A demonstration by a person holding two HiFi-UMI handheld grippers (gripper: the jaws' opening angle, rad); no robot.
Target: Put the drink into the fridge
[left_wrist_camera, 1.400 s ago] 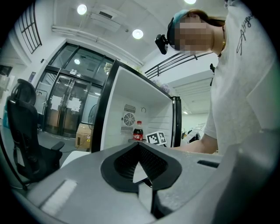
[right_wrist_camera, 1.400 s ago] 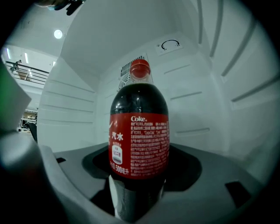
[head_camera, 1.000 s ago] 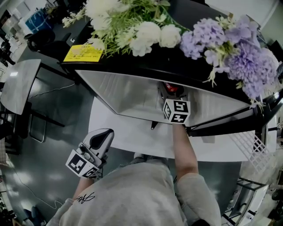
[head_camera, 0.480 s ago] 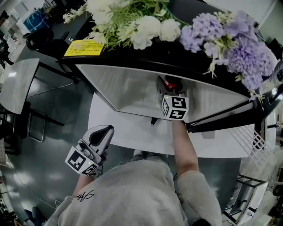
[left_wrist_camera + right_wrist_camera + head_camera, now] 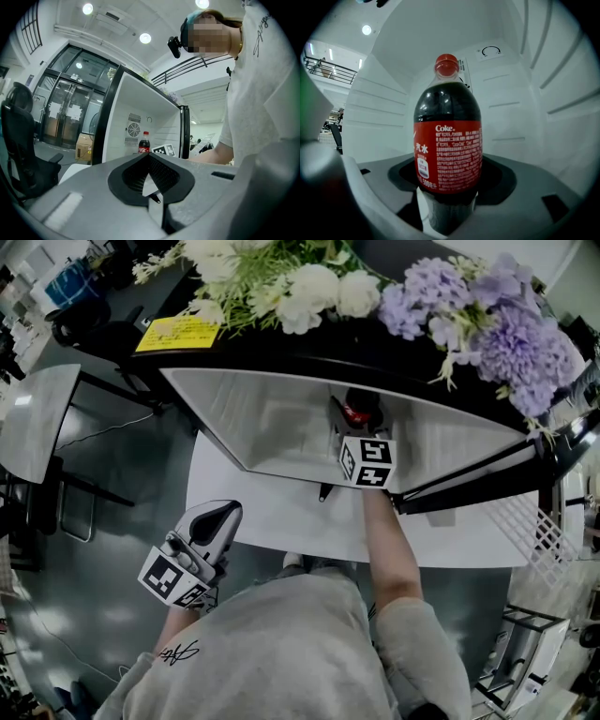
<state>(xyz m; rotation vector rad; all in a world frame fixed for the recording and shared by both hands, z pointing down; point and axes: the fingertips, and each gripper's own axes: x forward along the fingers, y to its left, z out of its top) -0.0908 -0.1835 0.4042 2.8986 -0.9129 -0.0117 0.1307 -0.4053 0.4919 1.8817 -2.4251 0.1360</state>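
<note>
1. The right gripper is reaching into the open fridge at the centre of the head view, with the person's bare forearm stretching out behind it.
2. Its jaws are clamping the lower part of a cola bottle, one on each side and pressing against the dark plastic below the red label.
3. The cola bottle is sitting upright in the middle of the right gripper view, red cap at the top, with the fridge's white ribbed walls surrounding it. From the head view only its cap and shoulder are showing, just under the fridge's black top edge.
4. No view is showing whether the bottle's base is touching the fridge floor.
5. The left gripper is hanging at the lower left of the head view, well apart from the fridge. Its jaws are lying together at the tips with nothing between them.
6. In the left gripper view, the fridge is standing open at mid-frame, with the cola bottle upright inside it near a small round fan grille.
7. White flowers and purple flowers are lying across the fridge's black top at the upper edge of the head view, with a yellow note at the upper left.
8. A dark chair is showing at the left edge of the left gripper view.
</note>
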